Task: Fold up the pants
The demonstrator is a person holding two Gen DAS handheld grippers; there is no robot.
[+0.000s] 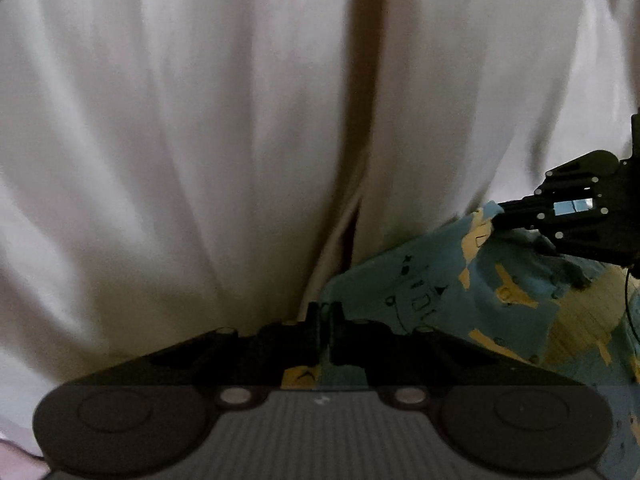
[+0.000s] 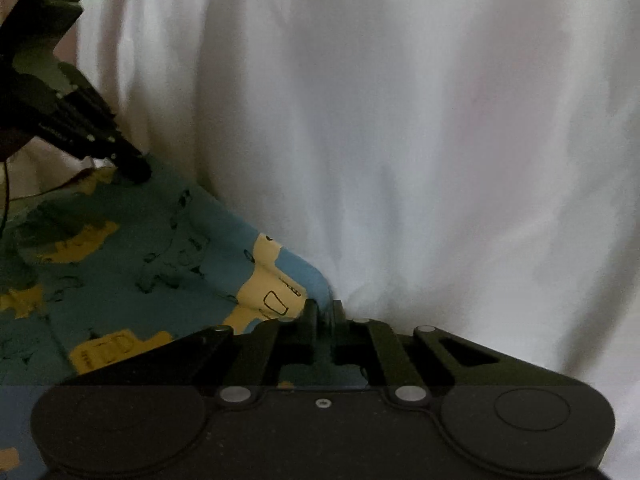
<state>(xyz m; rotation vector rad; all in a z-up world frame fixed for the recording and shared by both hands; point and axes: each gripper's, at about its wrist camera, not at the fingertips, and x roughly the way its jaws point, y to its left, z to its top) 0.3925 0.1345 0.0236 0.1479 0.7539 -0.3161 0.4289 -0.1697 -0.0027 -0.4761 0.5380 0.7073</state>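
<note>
In the left wrist view, the left tongs (image 1: 325,312) are clenched on an edge of the pants (image 1: 180,140), a white garment whose cloth fans up and away from the fingertips and fills most of the frame, with a dark crease running along its length from the tongs toward the top. Below and to the right lies a blue and yellow patterned sheet (image 1: 420,280) with small black line drawings; no readable words, brands or labels show on it. The right tongs (image 1: 496,216) come in from the right edge, pinching the cloth where white meets the pattern. In the right wrist view, the right tongs (image 2: 325,312) are likewise clamped on the white pants (image 2: 400,120), which spread forward and upward from the grip, while the left tongs (image 2: 138,170) sit at upper left, closed on the same edge. Both grips seem to hold one end of the garment, its long axis running straight ahead of them, so the fold probably turns on carrying that end forward evenly, neither hand being clearly nearer.
</note>
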